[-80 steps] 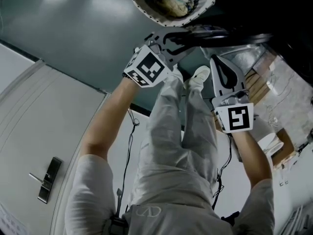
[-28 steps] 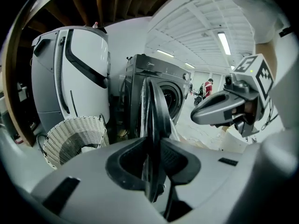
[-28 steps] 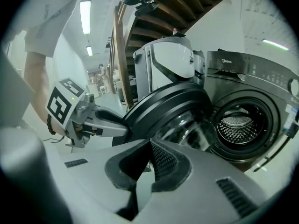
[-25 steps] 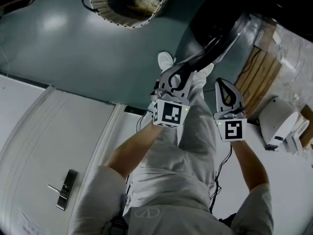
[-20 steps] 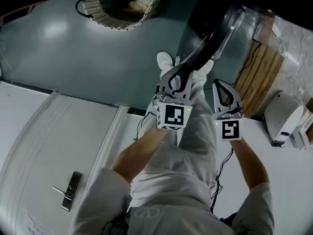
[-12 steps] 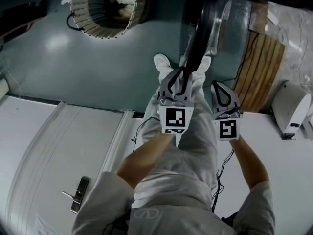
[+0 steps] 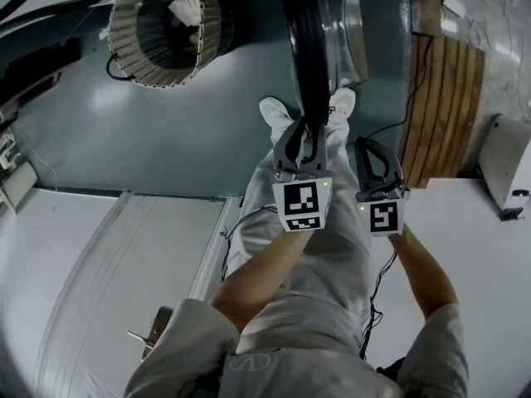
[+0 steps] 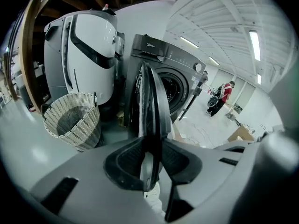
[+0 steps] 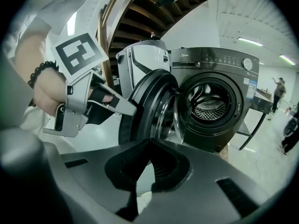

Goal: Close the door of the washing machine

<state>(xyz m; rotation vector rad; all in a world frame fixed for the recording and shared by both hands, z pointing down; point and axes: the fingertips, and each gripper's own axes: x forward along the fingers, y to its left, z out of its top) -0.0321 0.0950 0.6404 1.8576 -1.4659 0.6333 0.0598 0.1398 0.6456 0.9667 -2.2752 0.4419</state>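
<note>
Showed a dark grey front-loading washing machine [image 9: 219, 101] at the right of the right gripper view, drum mouth uncovered. Found its round, dark-rimmed glass door [image 7: 309, 40] partly open, edge-on at the top centre of the head view, just above the person's white shoes [image 7: 274, 110]. Placed the left gripper [image 7: 309, 131] at the door's free rim in the middle of the head view. Had its fingers [image 8: 126, 164] closed on that rim, one pad against each face, after just easing wider with the rim between them. Placed the right gripper [image 7: 371, 145] just right of the left one, apart from the door, fingers pressed together on nothing. Set a pale woven laundry basket [image 7: 162, 27] in the upper left of the head view on the teal floor [image 7: 166, 131], with white cloth [image 7: 184, 7] inside. Repeated the basket left of the door in the left gripper view, below a tall white appliance [image 8: 88, 45] beside the machine.
</note>
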